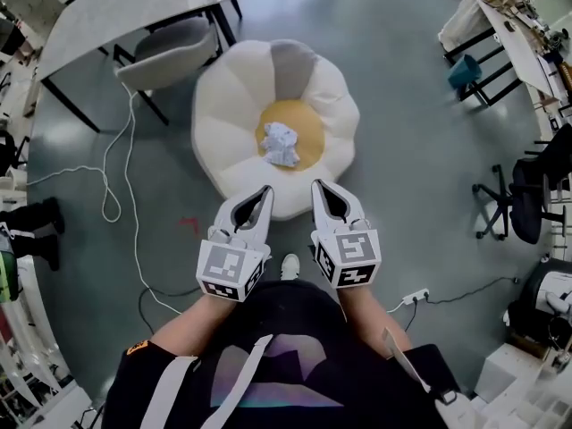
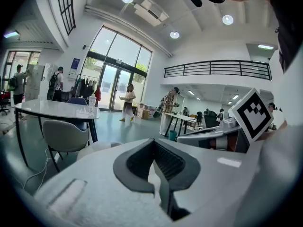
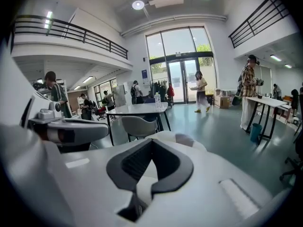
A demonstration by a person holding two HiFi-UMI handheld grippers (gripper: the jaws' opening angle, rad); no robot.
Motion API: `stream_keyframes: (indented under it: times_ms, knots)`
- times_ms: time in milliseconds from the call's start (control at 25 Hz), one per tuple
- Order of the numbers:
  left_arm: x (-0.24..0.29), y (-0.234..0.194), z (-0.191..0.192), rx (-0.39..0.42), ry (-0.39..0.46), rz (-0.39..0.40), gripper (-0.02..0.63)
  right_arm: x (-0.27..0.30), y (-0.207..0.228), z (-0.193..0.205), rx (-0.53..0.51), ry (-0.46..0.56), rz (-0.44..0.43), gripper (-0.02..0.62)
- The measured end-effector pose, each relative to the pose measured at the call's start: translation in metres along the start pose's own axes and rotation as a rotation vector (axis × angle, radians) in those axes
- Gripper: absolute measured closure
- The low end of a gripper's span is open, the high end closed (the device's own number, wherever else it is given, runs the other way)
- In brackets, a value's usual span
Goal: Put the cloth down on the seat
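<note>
Right hand-held gripper [image 1: 315, 184] closed; cloth [image 1: 281, 144] lies crumpled on seat [image 1: 231, 105]

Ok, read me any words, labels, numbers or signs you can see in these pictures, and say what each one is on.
No word or number here can be read.
Square markers on the cubes: black and white patterns, no letters.
Blue sign beside the glass doors: too small to read.
Orange patch on the person's sleeve: too small to read.
</note>
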State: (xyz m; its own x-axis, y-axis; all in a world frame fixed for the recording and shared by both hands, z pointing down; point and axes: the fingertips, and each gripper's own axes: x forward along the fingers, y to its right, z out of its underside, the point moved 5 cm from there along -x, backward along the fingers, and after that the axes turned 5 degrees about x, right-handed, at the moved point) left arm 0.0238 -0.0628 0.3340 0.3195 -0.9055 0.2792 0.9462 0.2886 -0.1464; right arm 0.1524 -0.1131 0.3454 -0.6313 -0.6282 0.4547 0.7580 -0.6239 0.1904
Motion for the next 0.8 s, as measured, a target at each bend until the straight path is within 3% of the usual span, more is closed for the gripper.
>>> stream_keyframes:
  times_ms: [800]
  knots:
    - [-0.073,0.103,-0.017,0.042,0.084,-0.092,0.606,-0.117,-0.017,0.014,-0.099,0.053,-0.127,0.594]
